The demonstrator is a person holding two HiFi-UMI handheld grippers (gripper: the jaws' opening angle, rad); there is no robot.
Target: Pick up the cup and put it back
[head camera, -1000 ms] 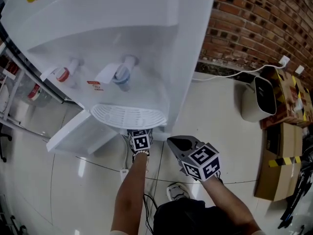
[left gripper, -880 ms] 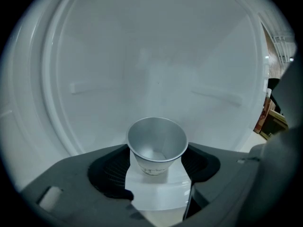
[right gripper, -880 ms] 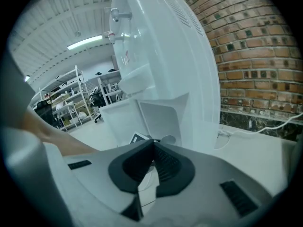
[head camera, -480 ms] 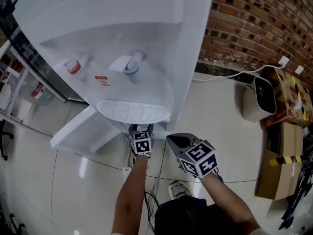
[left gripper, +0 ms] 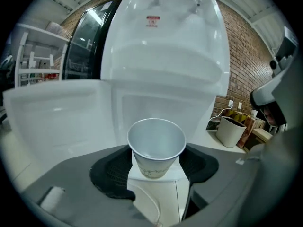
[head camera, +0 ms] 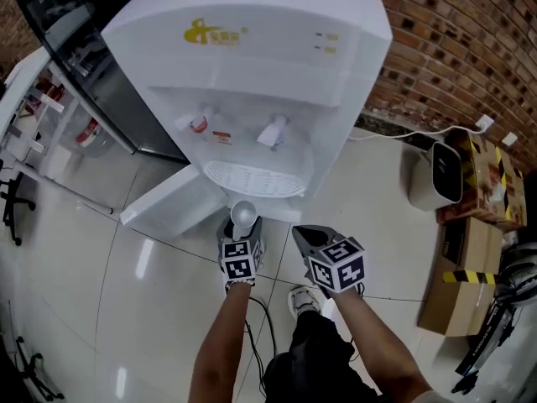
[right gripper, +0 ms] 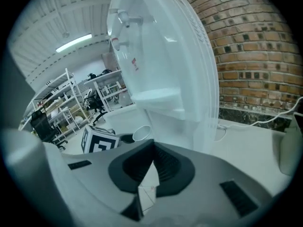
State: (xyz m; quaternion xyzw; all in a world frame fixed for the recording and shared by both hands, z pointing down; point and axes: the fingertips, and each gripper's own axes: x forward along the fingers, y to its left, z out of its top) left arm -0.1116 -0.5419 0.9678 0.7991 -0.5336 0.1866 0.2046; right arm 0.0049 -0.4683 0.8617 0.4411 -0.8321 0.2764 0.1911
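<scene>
Now holding the paper cup [left gripper: 156, 148] upright in the just-closed left gripper [head camera: 242, 229], just below the drip tray [head camera: 254, 179] of the water dispenser [head camera: 252, 57]; nothing in the pinched-together right gripper [right gripper: 152, 145]. Could crumple or slip under an uneven squeeze.

White water dispenser [head camera: 252, 65] near brick wall [head camera: 470, 49]; beige appliance [head camera: 436, 175], maybe heater, beside boxes [head camera: 491, 170].
</scene>
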